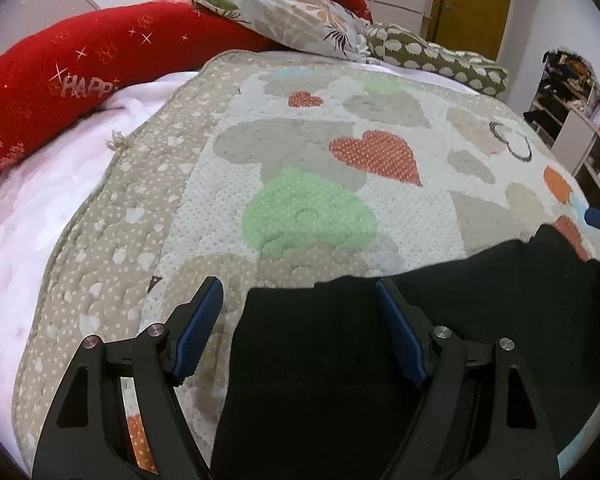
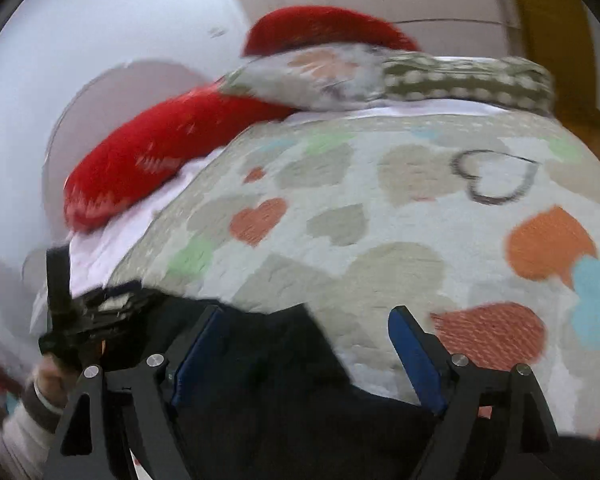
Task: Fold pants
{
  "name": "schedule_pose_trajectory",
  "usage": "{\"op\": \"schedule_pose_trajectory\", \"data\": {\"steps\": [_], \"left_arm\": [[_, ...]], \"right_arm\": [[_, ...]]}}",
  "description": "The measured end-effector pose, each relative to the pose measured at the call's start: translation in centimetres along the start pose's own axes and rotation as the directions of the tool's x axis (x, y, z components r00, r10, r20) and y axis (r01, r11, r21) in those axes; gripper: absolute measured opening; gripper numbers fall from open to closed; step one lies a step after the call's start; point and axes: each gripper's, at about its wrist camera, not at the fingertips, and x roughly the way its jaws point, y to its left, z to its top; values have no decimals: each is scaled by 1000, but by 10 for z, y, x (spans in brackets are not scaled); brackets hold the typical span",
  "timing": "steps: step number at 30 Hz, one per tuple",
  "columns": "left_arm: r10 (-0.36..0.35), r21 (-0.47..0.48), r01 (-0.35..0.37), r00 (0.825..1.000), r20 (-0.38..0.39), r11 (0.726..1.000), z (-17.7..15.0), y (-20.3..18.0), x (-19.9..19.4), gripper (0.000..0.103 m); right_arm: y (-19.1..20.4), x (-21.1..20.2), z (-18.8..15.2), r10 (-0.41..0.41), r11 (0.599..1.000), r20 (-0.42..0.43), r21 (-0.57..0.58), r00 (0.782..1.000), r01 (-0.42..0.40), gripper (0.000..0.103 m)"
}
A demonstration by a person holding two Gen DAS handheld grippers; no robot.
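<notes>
Landmark: the heart-pattern quilt [image 1: 300,152] that covers the bed.
Pants: the black pants [image 1: 320,360] lie flat on the near edge of the quilt, and their far edge runs across the quilt below the green heart [image 1: 308,212].
Left tool: the left tool [image 1: 300,308] hangs over the near part of the quilt with its jaws spread wide; the pants' corner lies between the blue pads [image 1: 202,320], but the pads do not press on it (nothing is gripped).
Right tool: the right tool [image 2: 306,332] is also wide open above the near edge of the quilt, with black cloth under its jaws, not held; this view is blurred.
Pillows: a red pillow [image 1: 80,76] and a floral pillow [image 1: 300,16] lie at the far end of the quilt.
Person: a hand [image 2: 50,380] shows at the quilt's near left corner in the right wrist view.
</notes>
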Motion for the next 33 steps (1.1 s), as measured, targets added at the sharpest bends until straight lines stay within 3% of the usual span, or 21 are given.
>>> {"op": "schedule_pose_trajectory", "data": {"steps": [2,4,7,9,12,14,16,19,22,25,29,33], "left_arm": [[-11,-23,10,1000,0,1000,-3,3,1,79],[-31,-54,31,1000,0,998,-5,8,0,79],[-48,-64,48,999,6,997,-7,11,-1,79],[-56,-70,57,998,16,996,-8,11,1,79],[-79,-113,79,997,5,990,-9,16,11,80],[-86,-124,87,996,9,988,-8,17,12,80],[-88,-122,89,996,12,989,-8,17,9,80],[-60,-104,61,998,11,993,-6,15,-7,80],[-24,-91,31,996,80,995,-4,10,-39,79],[-71,-57,77,992,109,995,-2,-7,-61,79],[-158,2,158,983,91,987,-3,-47,-62,79],[-172,59,170,985,32,984,-2,-90,-33,79]], "right_arm": [[5,26,0,-1,1000,-53,-24,999,-1,77],[3,55,-5,95,995,-136,25,986,-93,29],[6,50,-9,78,997,-124,-17,989,-81,13],[8,33,-5,42,998,-60,-44,997,-44,10],[4,45,-1,-174,979,-36,-110,984,169,3],[-10,67,-4,-146,989,-94,-50,985,142,2],[-18,68,-7,-111,994,-89,7,990,112,2],[-23,34,-8,-136,989,-37,48,990,138,3],[-25,-19,-15,-153,987,29,55,988,151,6],[-15,-41,-32,-117,992,38,43,992,116,8],[-4,-31,-61,-58,998,-20,40,998,58,9],[-13,-15,-70,-170,985,-36,6,985,170,9]]}}
